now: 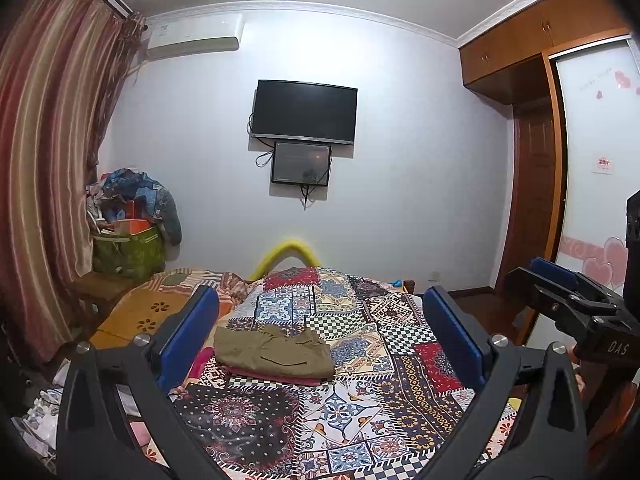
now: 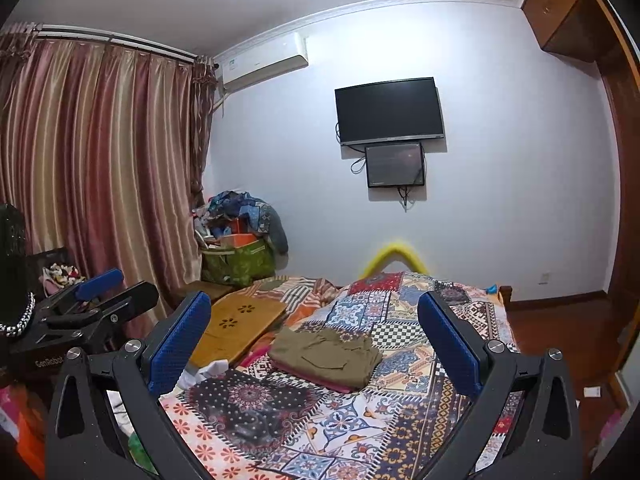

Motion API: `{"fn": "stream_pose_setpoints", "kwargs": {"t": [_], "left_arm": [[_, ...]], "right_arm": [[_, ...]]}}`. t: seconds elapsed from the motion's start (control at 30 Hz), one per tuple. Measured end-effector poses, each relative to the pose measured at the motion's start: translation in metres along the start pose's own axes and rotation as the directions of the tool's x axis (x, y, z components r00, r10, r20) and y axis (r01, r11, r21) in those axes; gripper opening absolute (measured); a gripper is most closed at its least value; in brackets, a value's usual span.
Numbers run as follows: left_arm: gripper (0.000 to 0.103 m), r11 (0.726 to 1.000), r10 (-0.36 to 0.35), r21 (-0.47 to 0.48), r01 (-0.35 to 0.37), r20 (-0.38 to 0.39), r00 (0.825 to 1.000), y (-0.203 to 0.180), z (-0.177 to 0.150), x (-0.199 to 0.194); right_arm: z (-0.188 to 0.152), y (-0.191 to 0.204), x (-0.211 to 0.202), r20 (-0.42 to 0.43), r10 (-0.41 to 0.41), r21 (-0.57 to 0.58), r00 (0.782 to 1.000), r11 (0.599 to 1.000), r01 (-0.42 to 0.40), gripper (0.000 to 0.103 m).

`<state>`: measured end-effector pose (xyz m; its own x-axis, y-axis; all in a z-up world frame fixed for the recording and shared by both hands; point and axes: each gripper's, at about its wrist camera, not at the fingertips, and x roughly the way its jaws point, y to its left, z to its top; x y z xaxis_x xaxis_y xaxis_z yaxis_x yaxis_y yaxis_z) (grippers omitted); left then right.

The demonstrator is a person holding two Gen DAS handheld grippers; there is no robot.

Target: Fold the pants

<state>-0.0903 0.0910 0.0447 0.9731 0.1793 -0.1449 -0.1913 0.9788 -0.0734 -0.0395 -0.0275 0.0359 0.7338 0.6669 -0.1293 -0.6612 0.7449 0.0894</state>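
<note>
Right hand-held gripper (image 1: 560,280), lettered "DAS", spread wide above folded pants (image 1: 276,350).

The pants (image 1: 276,350) lie folded on the bed (image 1: 360,360), stacked on another folded garment (image 2: 316,376). A low wooden board (image 2: 236,322) lies on the bed to their left. Behind the bed stands the wall, carrying a television (image 1: 305,112) with a smaller screen (image 1: 301,163) directly below it. An air conditioner (image 1: 196,36) is mounted upper left. Curtains (image 2: 100,160) hang left; a wardrobe (image 1: 560,80) stands right. A bag (image 2: 238,262) heaped with clothes sits in the left corner
</note>
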Motion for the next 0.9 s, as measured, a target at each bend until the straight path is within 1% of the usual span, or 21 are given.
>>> {"fn": "stream_pose_setpoints", "kwargs": {"t": [0.4, 0.9], "left_arm": [[0.103, 1.000, -0.014, 0.009, 0.014, -0.003, 1.000, -0.0030, 0.0014, 0.0029], [0.103, 0.999, -0.036, 0.012, 0.036, -0.026, 0.999, -0.0044, -0.0004, 0.0078]], "right_arm": [[0.0010, -0.0012, -0.0007, -0.002, -0.008, 0.005, 1.000, 1.000, 0.008, 0.103], [0.0005, -0.0036, 0.0019, -0.007, -0.016, 0.010, 1.000, 1.000, 0.016, 0.103]]}}
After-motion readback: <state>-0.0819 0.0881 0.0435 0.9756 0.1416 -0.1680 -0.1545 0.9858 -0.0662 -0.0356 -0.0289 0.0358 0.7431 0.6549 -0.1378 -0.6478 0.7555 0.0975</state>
